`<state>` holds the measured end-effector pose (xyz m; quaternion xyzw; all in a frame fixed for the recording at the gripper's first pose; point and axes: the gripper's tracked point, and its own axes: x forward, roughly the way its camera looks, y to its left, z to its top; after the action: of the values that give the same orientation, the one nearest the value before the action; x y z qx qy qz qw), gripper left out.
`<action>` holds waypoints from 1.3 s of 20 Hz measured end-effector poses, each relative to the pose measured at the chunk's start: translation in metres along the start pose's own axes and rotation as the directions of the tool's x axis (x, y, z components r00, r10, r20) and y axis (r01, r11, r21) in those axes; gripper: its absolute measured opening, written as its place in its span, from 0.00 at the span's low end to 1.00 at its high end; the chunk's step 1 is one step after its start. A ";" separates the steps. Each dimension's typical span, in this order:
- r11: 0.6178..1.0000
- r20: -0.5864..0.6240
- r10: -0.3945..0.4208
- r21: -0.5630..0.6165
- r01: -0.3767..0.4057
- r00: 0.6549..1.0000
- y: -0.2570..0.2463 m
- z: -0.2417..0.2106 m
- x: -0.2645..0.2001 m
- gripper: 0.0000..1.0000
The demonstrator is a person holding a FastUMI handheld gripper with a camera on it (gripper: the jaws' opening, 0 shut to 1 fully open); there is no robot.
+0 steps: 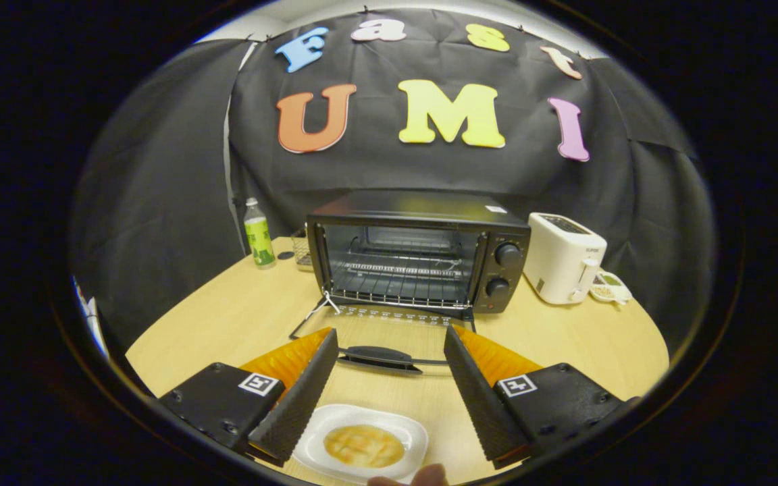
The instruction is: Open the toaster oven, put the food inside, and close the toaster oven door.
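The black toaster oven [418,251] with its glass door [389,334] dropped flat open stands on the round pale wooden table [227,317], its wire rack [399,280] bare inside and 2 black knobs [502,270] on its right panel. The door's dark handle [380,358] lies toward the gripper [390,385], just ahead of the gap between the 2 fingers. The gripper is released, its black ribbed fingers [298,398] spread wide and pressing on nothing. Nearer than the oven door, low between the fingers, sits a white rectangular plate [315,439] carrying a round golden pastry [363,446]; the left finger overlaps the plate's left end, though contact cannot be told. A fingertip of a person's hand [423,476] shows just beside the plate's near edge. Left of the oven stands a clear plastic bottle with a green label [258,233]; right of the oven stands a white pop-up toaster [563,258], with a small white dish [610,289] beyond it
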<state>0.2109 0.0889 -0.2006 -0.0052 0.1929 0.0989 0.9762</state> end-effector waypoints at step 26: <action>0.998 -0.079 -0.063 -0.010 0.062 0.995 0.022 -0.153 -0.035 0.99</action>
<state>0.1170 0.0961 -0.3286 -0.0189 0.2308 0.0686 0.9704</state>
